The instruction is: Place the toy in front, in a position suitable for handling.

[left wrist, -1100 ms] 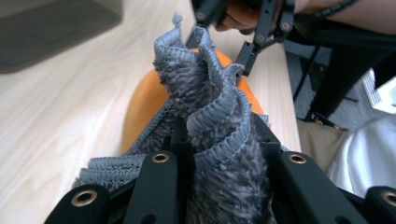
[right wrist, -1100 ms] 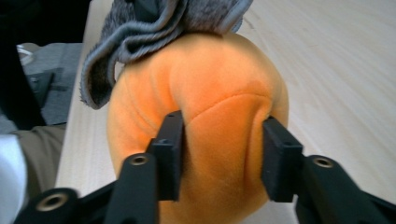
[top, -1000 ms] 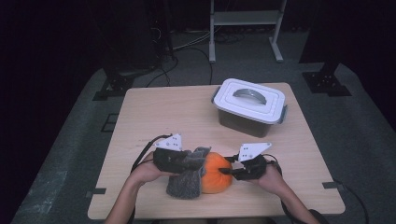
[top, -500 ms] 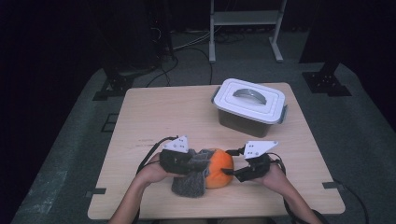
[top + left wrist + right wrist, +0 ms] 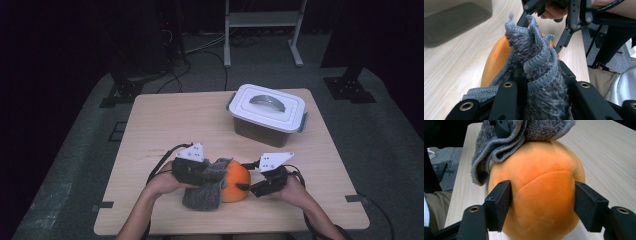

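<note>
Jaws of the right gripper (image 5: 541, 202) stand one on each side of the orange plush ball (image 5: 539, 195), and they have just been opening; from the right gripper view the ball sits right between them, with the pads at its sides or just touching, so I cannot tell if they press on it. That ball lies straight ahead of those jaws, near the front edge of the table (image 5: 165, 115), between the two hands. Its seam runs across from one jaw toward the other. On its far side hangs the grey cloth (image 5: 536, 62), draped over the top and down that side of the ball. The left gripper (image 5: 212, 172) has its jaws pinched tight on a fold of this cloth, as the left gripper view shows, with the ball just past the cloth. So the right gripper faces the ball and the left gripper faces the cloth, and they point at each other. I think the next move is a wipe over the ball. Farther back, well apart, sits a box with a white lid (image 5: 267, 112).
</note>
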{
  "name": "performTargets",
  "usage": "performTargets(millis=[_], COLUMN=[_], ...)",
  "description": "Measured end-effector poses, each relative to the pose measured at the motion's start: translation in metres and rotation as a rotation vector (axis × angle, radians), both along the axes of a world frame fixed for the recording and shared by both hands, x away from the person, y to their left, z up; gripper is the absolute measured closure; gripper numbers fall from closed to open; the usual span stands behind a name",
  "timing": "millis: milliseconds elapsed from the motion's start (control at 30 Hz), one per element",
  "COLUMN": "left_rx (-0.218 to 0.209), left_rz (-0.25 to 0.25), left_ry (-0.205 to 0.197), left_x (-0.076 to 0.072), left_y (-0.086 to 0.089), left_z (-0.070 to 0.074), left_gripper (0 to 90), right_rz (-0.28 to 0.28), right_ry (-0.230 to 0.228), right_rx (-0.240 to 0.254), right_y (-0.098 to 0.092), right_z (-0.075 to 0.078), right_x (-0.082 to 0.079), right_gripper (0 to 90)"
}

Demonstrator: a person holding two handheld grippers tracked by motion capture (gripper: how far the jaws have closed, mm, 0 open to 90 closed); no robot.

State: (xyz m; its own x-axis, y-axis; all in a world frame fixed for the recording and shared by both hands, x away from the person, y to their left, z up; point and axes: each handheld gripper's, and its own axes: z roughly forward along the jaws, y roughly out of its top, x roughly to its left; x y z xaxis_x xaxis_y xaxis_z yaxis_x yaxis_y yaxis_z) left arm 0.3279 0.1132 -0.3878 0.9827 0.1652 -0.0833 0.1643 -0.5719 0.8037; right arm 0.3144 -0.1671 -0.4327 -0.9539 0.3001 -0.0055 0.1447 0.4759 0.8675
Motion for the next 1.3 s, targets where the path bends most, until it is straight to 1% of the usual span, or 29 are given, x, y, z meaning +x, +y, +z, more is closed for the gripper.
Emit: performTargets(millis=[100, 133, 200, 267, 333, 433, 467, 567, 600, 700, 733, 767, 867, 967, 1000, 1067, 1133, 1233, 1300], left_rx=[0.032, 0.034, 0.030, 0.032, 0.039, 0.050, 0.056, 0.052, 0.054, 0.057, 0.063, 0.062, 0.052, 0.059, 0.059, 0.059, 0.059, 0.058, 0.072], left_rz=[-0.013, -0.019, -0.023, -0.025, -0.026, -0.026, -0.029, -0.025, -0.027, -0.027, -0.024, -0.019, -0.012, -0.011, -0.009, -0.007, -0.001, 0.010, 0.014], left_ry=[0.007, 0.008, 0.016, 0.023, 0.026, 0.021, 0.019, 0.024, 0.027, 0.033, 0.034, 0.035, 0.046, 0.044, 0.045, 0.048, 0.055, 0.068, 0.071], left_x=[-0.002, -0.003, -0.004, -0.005, -0.005, -0.007, -0.007, -0.009, -0.009, -0.008, -0.009, -0.008, -0.008, -0.008, -0.008, -0.008, -0.008, -0.008, -0.007], left_y=[-0.002, -0.002, 0.002, 0.006, 0.009, 0.009, 0.010, 0.012, 0.013, 0.014, 0.014, 0.015, 0.016, 0.015, 0.014, 0.014, 0.015, 0.014, 0.012], left_z=[-0.007, -0.008, -0.012, -0.014, -0.015, -0.015, -0.014, -0.016, -0.016, -0.017, -0.018, -0.018, -0.019, -0.018, -0.018, -0.018, -0.018, -0.018, -0.017], left_gripper=[68.3, 68.9, 69.3, 69.7, 69.8, 69.7, 69.8, 69.8, 69.8, 69.7, 69.7, 69.7, 69.7, 69.6, 69.6, 69.6, 69.7, 69.6, 69.6], right_rz=[0.009, 0.018, 0.027, 0.024, 0.025, 0.029, 0.020, 0.002, 0.002, 0.022, 0.032, 0.032, 0.020, 0.016, 0.011, -0.004, -0.022, -0.049, -0.071], right_ry=[-0.006, -0.007, -0.024, -0.022, -0.025, -0.036, -0.037, -0.028, -0.018, 0.006, 0.016, 0.010, 0.005, 0.004, 0.011, 0.017, 0.020, 0.022, 0.025], right_rx=[-0.003, -0.003, -0.003, 0.028, 0.042, 0.040, 0.038, 0.044, 0.045, -0.007, -0.014, -0.020, -0.022, -0.020, -0.017, -0.006, 0.006, 0.012, 0.016], right_y=[0.000, 0.000, -0.003, -0.006, -0.008, -0.007, -0.008, -0.013, -0.014, -0.006, -0.002, 0.001, 0.003, 0.002, 0.001, 0.001, 0.001, 0.001, 0.000], right_z=[0.000, 0.001, 0.004, 0.007, 0.008, 0.009, 0.011, 0.011, 0.009, 0.002, -0.001, -0.003, -0.001, -0.003, -0.003, -0.005, -0.007, -0.008, -0.009], right_x=[-0.002, -0.002, -0.002, 0.000, 0.000, -0.001, -0.001, 0.001, 0.001, -0.002, -0.003, -0.005, -0.007, -0.006, -0.006, -0.007, -0.011, -0.019, -0.022], right_gripper=[33.7, 34.1, 33.7, 33.2, 32.2, 30.6, 29.5, 29.6, 29.6, 30.6, 30.2, 29.7, 30.0, 34.0, 35.9, 36.7, 36.6, 36.0, 35.4])
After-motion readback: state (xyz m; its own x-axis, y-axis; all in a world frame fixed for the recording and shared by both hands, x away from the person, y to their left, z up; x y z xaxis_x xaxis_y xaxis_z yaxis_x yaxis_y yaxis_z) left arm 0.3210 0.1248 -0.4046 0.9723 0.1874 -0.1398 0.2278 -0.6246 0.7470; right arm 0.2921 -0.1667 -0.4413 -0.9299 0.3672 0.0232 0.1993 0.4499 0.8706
